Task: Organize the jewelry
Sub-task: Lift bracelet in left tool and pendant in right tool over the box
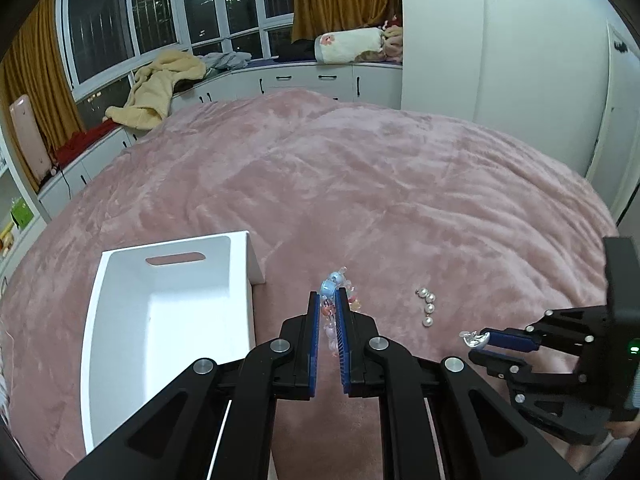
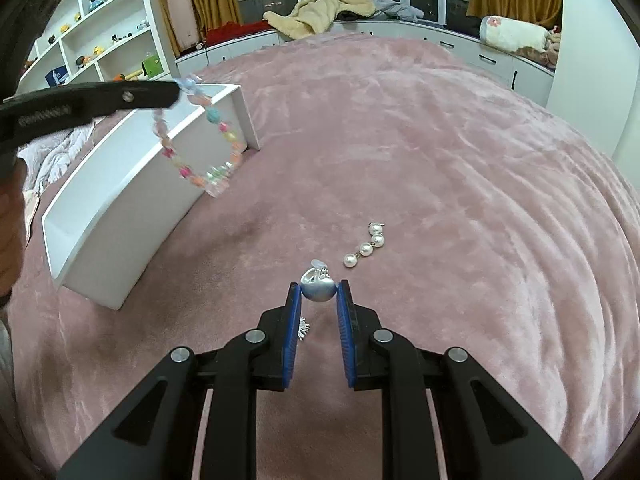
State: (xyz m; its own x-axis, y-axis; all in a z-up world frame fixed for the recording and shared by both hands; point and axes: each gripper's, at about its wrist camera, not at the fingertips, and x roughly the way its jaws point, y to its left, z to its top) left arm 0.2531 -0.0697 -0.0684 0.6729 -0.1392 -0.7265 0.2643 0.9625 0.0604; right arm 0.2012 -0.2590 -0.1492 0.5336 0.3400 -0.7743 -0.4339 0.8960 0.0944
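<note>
The bead bracelet (image 2: pixel 200 140) hangs in the air as a loop of pastel beads, pinched at its top between the blue pads of the left gripper (image 1: pixel 329 294); the jaws are clenched on it, and in the left wrist view a few blue and pink beads show above and between the pads. From the right wrist view the loop dangles in front of the near corner of the white box (image 1: pixel 168 320), clear of the bedspread.

The silver earring (image 2: pixel 318 287), a rounded shiny piece with a small clear stopper on top, is gripped between the pads of the right gripper (image 2: pixel 319 292), whose jaws are closed on it. A small spiky silver bit shows just beside the left pad, lower down.

The pearl earring (image 2: pixel 366 246), a short string of four pearls, lies loose on the bedspread just beyond and to the right of the right gripper, touching neither tool.

The white box sits open on the pink bedspread (image 1: pixel 400 184), left of both grippers, with a slot handle in its far wall.

Farther off, a yellow robe (image 1: pixel 160 88) lies along the window ledge.
</note>
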